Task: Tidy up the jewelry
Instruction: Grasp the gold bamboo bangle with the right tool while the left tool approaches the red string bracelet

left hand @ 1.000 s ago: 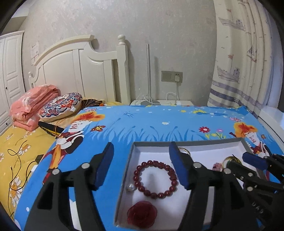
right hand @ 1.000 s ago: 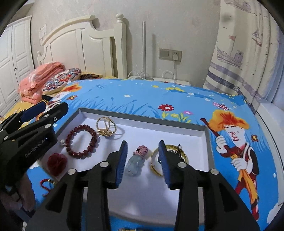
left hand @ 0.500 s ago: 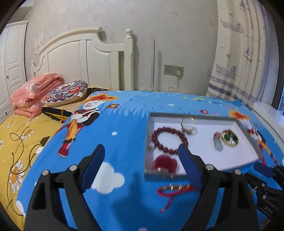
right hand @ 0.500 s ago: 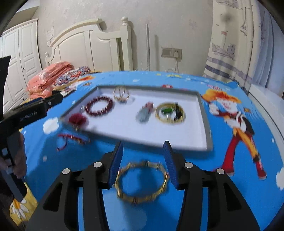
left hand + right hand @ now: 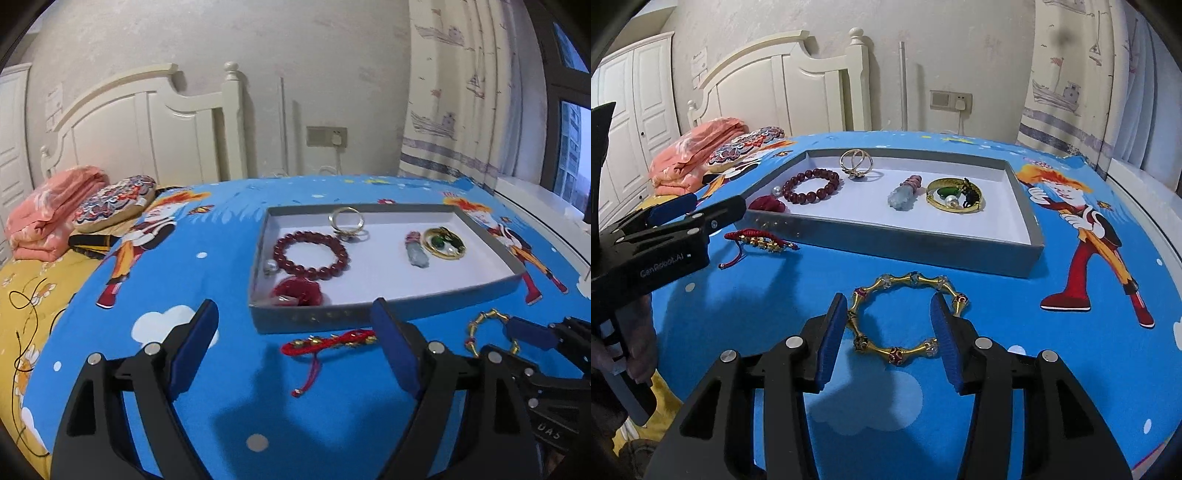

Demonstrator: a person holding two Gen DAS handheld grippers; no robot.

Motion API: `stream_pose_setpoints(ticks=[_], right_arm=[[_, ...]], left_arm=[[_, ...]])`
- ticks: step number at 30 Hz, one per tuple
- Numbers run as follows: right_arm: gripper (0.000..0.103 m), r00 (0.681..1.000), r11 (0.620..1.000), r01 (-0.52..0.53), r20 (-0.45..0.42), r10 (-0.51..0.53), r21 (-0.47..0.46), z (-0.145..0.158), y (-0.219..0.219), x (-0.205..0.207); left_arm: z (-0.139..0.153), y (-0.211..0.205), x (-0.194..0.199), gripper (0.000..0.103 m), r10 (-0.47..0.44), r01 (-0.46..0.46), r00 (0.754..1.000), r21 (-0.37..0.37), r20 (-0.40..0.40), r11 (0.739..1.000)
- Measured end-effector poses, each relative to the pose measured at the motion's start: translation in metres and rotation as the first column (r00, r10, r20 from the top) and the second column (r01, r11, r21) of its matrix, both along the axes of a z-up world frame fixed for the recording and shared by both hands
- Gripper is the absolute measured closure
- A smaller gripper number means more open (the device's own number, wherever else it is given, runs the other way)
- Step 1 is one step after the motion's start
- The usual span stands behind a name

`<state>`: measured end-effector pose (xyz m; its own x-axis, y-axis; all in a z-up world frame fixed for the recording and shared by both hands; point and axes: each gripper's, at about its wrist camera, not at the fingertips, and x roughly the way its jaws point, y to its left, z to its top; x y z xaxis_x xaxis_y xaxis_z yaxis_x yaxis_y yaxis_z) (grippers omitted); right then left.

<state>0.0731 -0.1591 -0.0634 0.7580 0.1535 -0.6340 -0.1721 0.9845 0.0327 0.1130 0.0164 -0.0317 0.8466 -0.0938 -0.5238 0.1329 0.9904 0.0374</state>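
Right gripper (image 5: pixel 888 332) straddles the gold bracelet (image 5: pixel 908 317) lying flat on the blue sheet (image 5: pixel 960 424), just in front of the tray (image 5: pixel 886 240) — jaws have just been opening, pads not pressing. Left gripper (image 5: pixel 295 354), released wide, hovers nearest the red cord bracelet (image 5: pixel 328 339), long axis running crosswise to its jaws. Tray holds bead bracelet (image 5: pixel 812 186), ring (image 5: pixel 855 162), pendant (image 5: pixel 903 192), bangle (image 5: pixel 955 195), red flower (image 5: pixel 768 203).
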Motion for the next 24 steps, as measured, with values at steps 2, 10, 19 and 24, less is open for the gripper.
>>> stream_pose_setpoints(ticks=[2, 10, 19, 24], right_arm=[[0.057, 1.000, 1.000, 0.000, 0.000, 0.000, 0.003, -0.001, 0.001, 0.000], [0.057, 1.000, 1.000, -0.007, -0.004, 0.007, 0.016, 0.000, 0.003, -0.002], [0.054, 1.000, 1.000, -0.005, 0.012, 0.005, 0.023, 0.008, 0.003, -0.003], [0.054, 1.000, 1.000, -0.008, 0.013, 0.007, 0.022, 0.009, 0.006, -0.004]], left_arm=[[-0.001, -0.003, 0.003, 0.021, 0.013, -0.013, 1.000, -0.004, -0.014, 1.000], [-0.003, -0.019, 0.028, 0.021, 0.057, -0.056, 0.994, 0.012, -0.092, 0.998], [-0.022, 0.008, 0.013, 0.022, 0.131, -0.121, 0.976, 0.063, -0.173, 0.991], [-0.030, 0.040, -0.004, 0.022, 0.173, -0.168, 0.969, 0.041, -0.178, 0.985]])
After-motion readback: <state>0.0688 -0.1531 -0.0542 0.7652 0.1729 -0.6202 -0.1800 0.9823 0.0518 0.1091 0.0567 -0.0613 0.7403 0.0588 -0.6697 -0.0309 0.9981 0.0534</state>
